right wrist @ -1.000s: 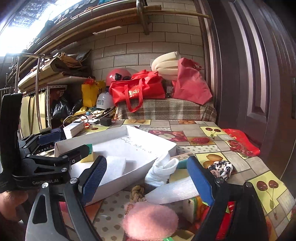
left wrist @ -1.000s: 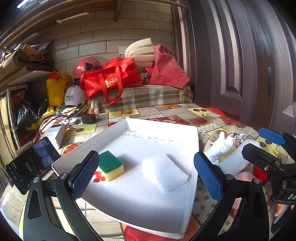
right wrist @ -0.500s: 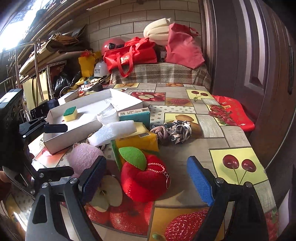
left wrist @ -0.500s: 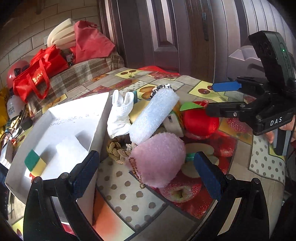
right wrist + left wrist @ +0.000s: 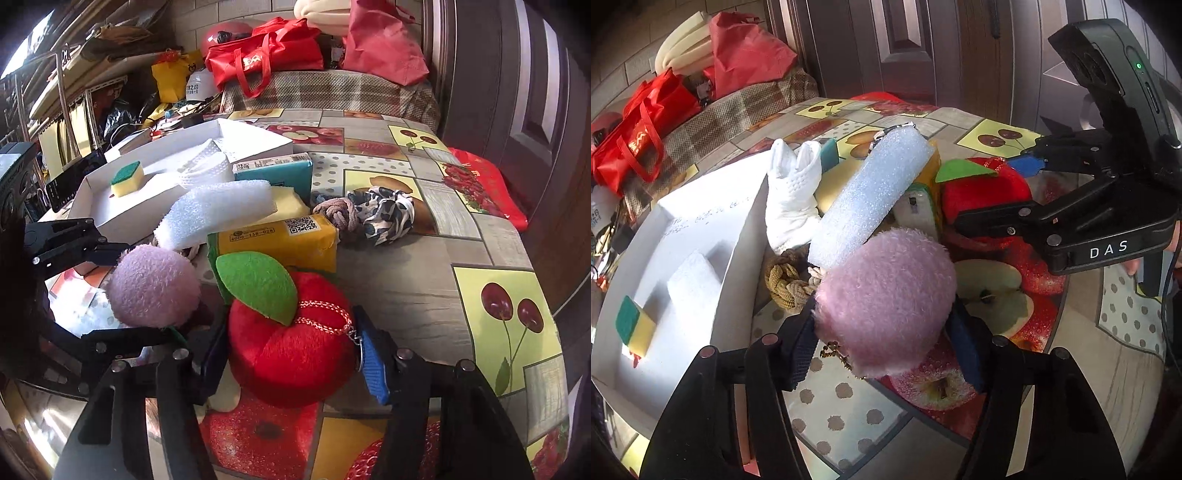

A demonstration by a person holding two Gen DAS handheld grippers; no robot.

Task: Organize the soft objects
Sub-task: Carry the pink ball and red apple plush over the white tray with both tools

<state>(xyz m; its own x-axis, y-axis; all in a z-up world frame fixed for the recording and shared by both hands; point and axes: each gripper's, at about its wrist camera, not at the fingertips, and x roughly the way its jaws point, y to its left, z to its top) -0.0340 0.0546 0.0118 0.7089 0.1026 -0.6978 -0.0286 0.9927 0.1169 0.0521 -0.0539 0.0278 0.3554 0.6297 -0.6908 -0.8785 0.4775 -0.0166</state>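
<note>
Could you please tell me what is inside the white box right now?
A green-and-yellow sponge and a white foam block lie in the white box; its near wall hides part of the floor.

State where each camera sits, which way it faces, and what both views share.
Left wrist: on the left gripper, looking down along its fingers, closing around the pink plush ball; right gripper enters at right.
Right wrist: on the right gripper, closing around the red plush apple; left gripper at left.
Shared: both plush toys, white tray, foam roll.
</note>
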